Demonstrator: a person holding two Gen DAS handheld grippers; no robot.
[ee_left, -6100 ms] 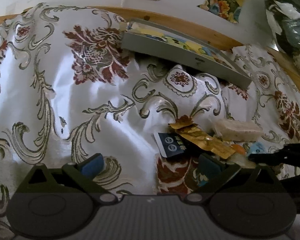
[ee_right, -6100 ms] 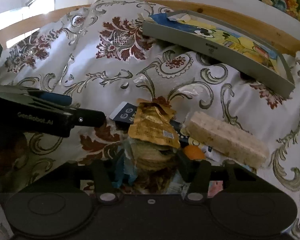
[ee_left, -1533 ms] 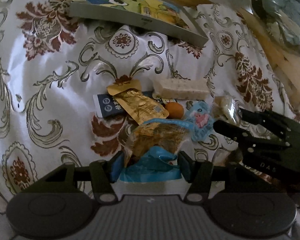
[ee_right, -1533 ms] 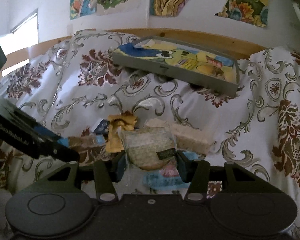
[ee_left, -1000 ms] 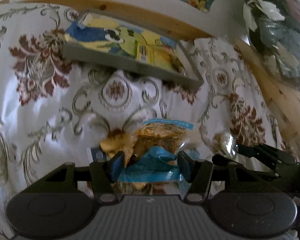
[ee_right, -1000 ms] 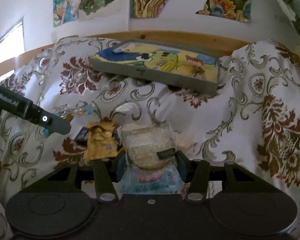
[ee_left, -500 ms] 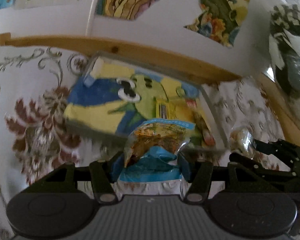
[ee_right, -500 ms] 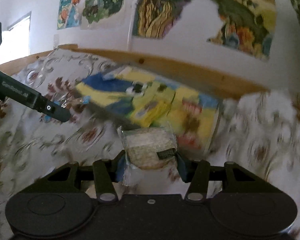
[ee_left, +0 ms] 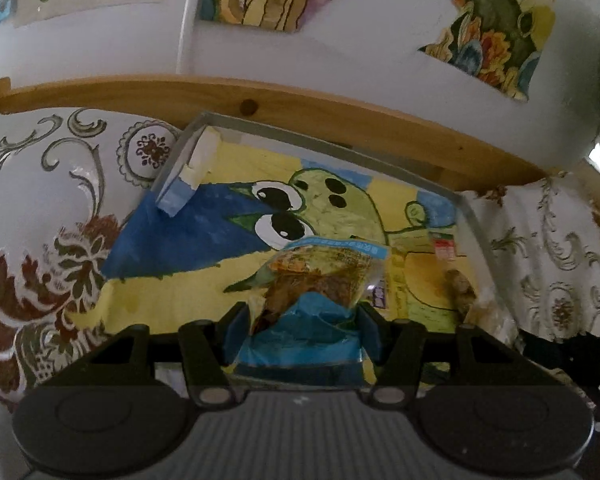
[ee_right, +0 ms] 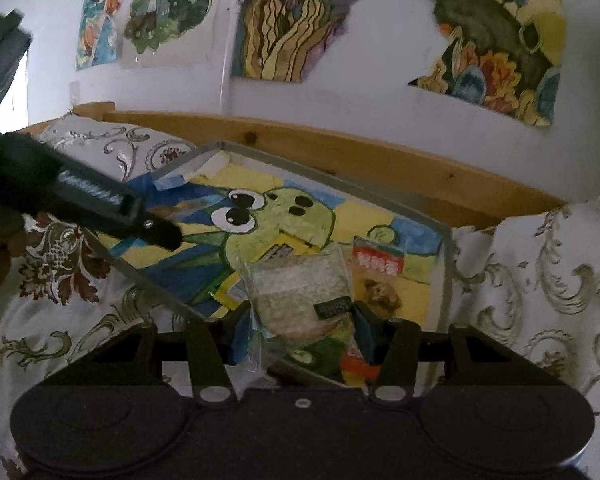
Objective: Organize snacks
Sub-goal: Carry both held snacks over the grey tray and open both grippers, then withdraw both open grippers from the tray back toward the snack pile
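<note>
Two snacks have been carried from the bedspread to the tray: the blue packet clamped in the left claw, the clear one (pale contents) in the right claw, tray floor just ahead; release awaits.

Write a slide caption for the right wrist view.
Right hand-held gripper carries a clear snack packet over the frog-painted tray.
</note>
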